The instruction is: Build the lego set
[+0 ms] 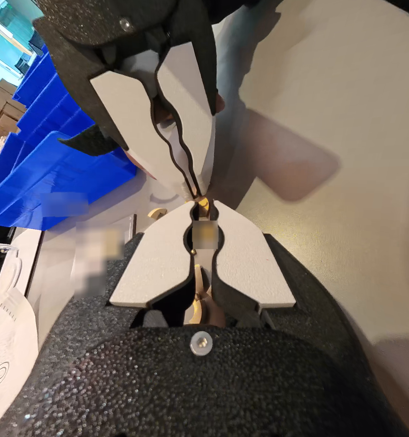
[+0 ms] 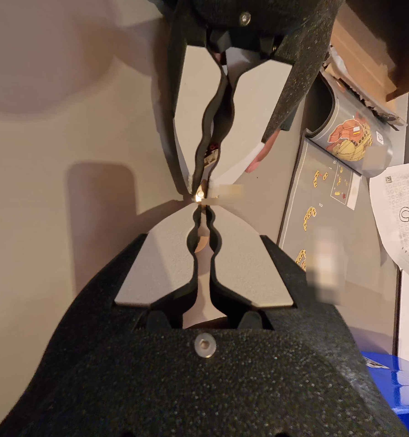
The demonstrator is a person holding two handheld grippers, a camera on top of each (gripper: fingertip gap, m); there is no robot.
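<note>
My left gripper [image 1: 202,203] is shut on a small yellow curved brick [image 1: 204,203], held just above the pale tabletop [image 1: 329,248]. The right wrist view shows the same brick [image 2: 200,194] with a round hole, pinched in the left gripper's tips [image 2: 200,186], which come in from above. My right gripper [image 2: 201,206] is shut, tip to tip with the left one and right against the brick's end. From the left wrist view its fingertips [image 1: 196,192] stand almost together. Whether something small is pinched there I cannot tell.
Blue bins [image 1: 56,146] stand to the left. Another tan curved piece [image 1: 157,212] lies on the table near them. A grey instruction booklet [image 2: 329,212], printed white paper [image 2: 402,212] and a cardboard box [image 2: 364,47] lie to the right. A white bag [image 1: 7,343] lies near left. My left and right fingertips are right by each other.
</note>
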